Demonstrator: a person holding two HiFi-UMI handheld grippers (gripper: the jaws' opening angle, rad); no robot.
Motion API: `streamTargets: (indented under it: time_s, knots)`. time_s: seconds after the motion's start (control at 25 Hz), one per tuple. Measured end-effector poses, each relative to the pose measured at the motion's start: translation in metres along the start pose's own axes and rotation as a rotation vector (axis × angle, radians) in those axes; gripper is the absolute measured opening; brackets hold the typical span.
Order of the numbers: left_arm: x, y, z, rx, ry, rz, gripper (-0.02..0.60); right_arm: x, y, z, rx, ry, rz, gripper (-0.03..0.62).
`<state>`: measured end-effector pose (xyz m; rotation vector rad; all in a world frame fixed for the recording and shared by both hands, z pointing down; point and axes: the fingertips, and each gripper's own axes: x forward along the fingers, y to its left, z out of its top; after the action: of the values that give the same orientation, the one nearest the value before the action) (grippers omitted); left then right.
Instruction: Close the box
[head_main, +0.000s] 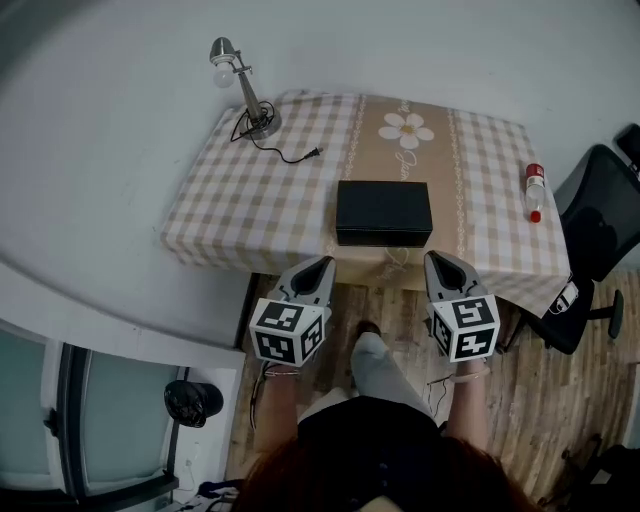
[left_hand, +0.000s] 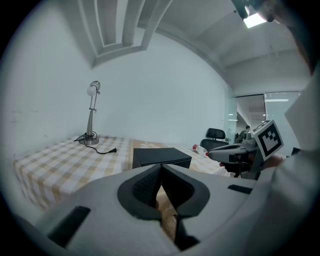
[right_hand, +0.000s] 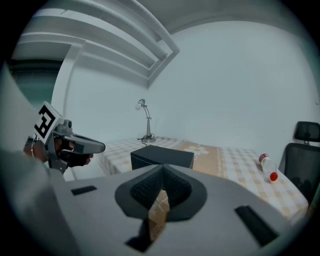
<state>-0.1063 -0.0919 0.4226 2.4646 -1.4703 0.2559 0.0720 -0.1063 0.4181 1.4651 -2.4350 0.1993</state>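
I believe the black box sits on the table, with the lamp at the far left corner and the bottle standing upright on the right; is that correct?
Not quite: the bottle lies on its side on the right, as the right gripper view shows. The black box and lamp are as you say.

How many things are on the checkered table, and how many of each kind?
Black rectangular box: 1
Silver metal desk lamp with a cord: 1
Clear plastic bottle with a red cap: 1
Total: 3
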Motion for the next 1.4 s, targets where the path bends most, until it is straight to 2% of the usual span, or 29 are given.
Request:
streamTargets:
  time_s: [0.32, 0.76, 1.04, 1.4]
  knots:
    - [-0.028, -0.018, 0.004, 0.031, -0.04, -0.003, 0.026, -0.028, 0.019, 0.014, 0.012, -0.078, -0.014, 0.017]
    - [-0.055, -0.045, 0.013, 0.048, -0.105, -0.046, 0.026, -0.065, 0.053, 0.02, -0.016, -0.116, -0.011, 0.016]
    - [-0.064, -0.057, 0.021, 0.059, -0.13, -0.065, 0.026, -0.079, 0.063, 0.028, 0.04, -0.155, -0.007, 0.016]
    - [-0.069, -0.073, 0.031, 0.092, -0.152, -0.063, 0.026, -0.091, 0.067, 0.034, 0.023, -0.187, 0.005, 0.015]
